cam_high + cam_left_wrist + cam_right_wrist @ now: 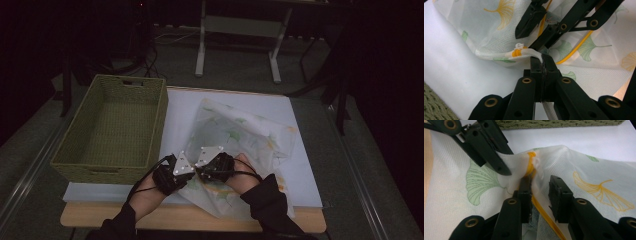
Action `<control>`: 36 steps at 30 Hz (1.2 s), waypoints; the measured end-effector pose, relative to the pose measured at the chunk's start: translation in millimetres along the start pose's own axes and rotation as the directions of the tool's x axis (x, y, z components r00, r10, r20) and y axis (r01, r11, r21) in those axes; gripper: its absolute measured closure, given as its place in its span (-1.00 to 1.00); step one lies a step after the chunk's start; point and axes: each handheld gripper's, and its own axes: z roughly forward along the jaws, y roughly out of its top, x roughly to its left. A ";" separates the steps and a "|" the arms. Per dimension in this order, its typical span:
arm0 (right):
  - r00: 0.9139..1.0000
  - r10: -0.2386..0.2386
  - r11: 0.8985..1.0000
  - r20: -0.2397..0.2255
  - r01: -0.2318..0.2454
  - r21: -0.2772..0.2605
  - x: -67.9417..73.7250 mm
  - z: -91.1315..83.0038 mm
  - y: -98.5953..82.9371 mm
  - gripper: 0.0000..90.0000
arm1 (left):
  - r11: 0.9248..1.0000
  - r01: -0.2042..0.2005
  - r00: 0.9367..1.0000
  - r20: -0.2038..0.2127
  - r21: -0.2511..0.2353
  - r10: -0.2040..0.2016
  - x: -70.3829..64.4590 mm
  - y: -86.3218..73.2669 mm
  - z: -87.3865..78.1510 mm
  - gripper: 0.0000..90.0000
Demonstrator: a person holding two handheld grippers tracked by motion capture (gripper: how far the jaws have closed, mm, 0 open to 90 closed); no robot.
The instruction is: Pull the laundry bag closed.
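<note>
1. High view: a mesh bag [240,137] printed with ginkgo leaves lies at the surface's [305,150] near edge, beside a green basket [117,127].
2. Left tongs [541,65] are clamped on its bunched fabric.
3. Right tongs [541,187] stand partly open around the yellow zipper [531,166].

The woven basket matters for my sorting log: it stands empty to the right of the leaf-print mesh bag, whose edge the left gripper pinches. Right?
Not quite. The high view shows the empty woven basket to the left of the leaf-print mesh bag. The left gripper does pinch the bag's edge.
</note>
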 end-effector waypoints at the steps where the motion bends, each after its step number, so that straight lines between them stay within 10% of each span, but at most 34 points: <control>1: 1.000 -0.007 1.000 0.006 0.007 0.001 0.0 0.6 0.4 0.57 | 1.000 0.003 1.000 0.002 0.004 -0.003 -0.4 0.0 0.1 1.00; 11: 1.000 -0.027 1.000 0.016 0.027 0.012 1.4 6.1 5.9 0.84 | 1.000 -0.003 1.000 -0.007 0.012 0.003 -0.3 2.0 -0.4 1.00; 21: 1.000 0.015 1.000 -0.013 -0.015 0.022 -0.1 3.3 1.0 0.98 | 0.992 0.099 0.994 0.031 0.072 -0.101 6.3 2.9 2.3 0.98; 29: 1.000 -0.004 1.000 -0.002 0.004 0.029 2.6 0.9 2.3 0.98 | 0.987 0.149 0.987 0.057 0.061 -0.152 6.9 7.1 4.6 0.39; 36: 1.000 -0.004 1.000 -0.007 0.005 0.020 4.6 -2.7 2.0 0.98 | 0.982 0.180 0.983 0.016 0.056 -0.182 10.3 6.9 5.5 0.63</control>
